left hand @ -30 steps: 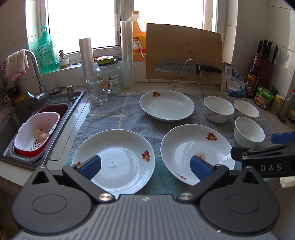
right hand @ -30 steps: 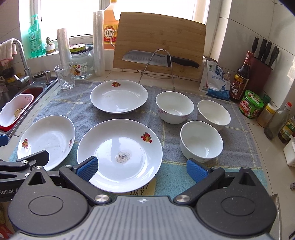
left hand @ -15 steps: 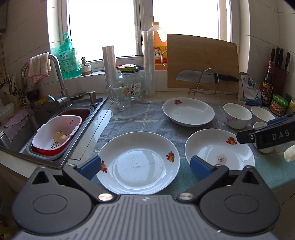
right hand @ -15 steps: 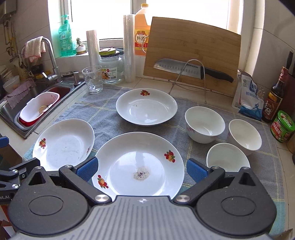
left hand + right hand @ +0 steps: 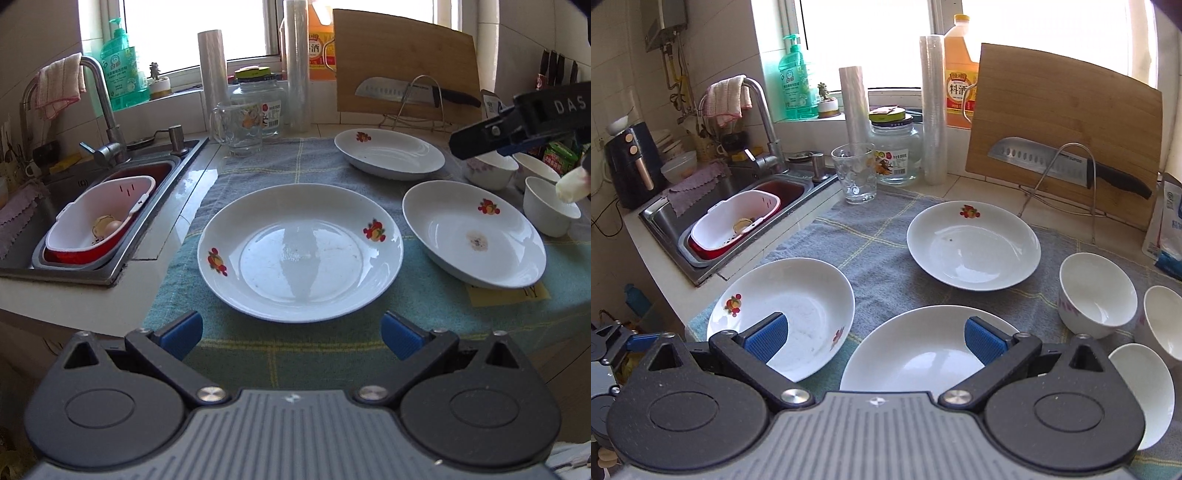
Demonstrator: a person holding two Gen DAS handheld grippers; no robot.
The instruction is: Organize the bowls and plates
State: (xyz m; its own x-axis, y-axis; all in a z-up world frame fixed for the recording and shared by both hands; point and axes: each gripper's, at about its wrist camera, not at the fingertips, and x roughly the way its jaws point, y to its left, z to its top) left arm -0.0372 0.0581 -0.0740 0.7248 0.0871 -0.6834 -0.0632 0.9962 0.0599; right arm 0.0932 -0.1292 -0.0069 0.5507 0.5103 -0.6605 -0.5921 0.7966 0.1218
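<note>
Three white plates with red fruit prints lie on a grey-green towel (image 5: 258, 173). The near-left plate (image 5: 300, 251) sits just ahead of my open left gripper (image 5: 291, 334). The near-right plate (image 5: 474, 232) and the far plate (image 5: 389, 153) lie beyond it. In the right wrist view my open right gripper (image 5: 875, 338) hovers over the near-right plate (image 5: 923, 354), with the near-left plate (image 5: 792, 314) to its left and the far plate (image 5: 973, 245) behind. Three white bowls (image 5: 1097, 295) (image 5: 1161, 321) (image 5: 1145, 387) stand at the right. Both grippers hold nothing.
A sink (image 5: 74, 206) with a white strainer basket in a red tub lies left of the towel. A glass mug (image 5: 240, 129), a jar and film rolls stand at the back. A cutting board (image 5: 1063, 129) with a knife on a wire rack leans behind the plates.
Both grippers have pulled back and swung left. The left one now faces the near-left plate squarely; the right one has risen, and the sink now shows in its view.
</note>
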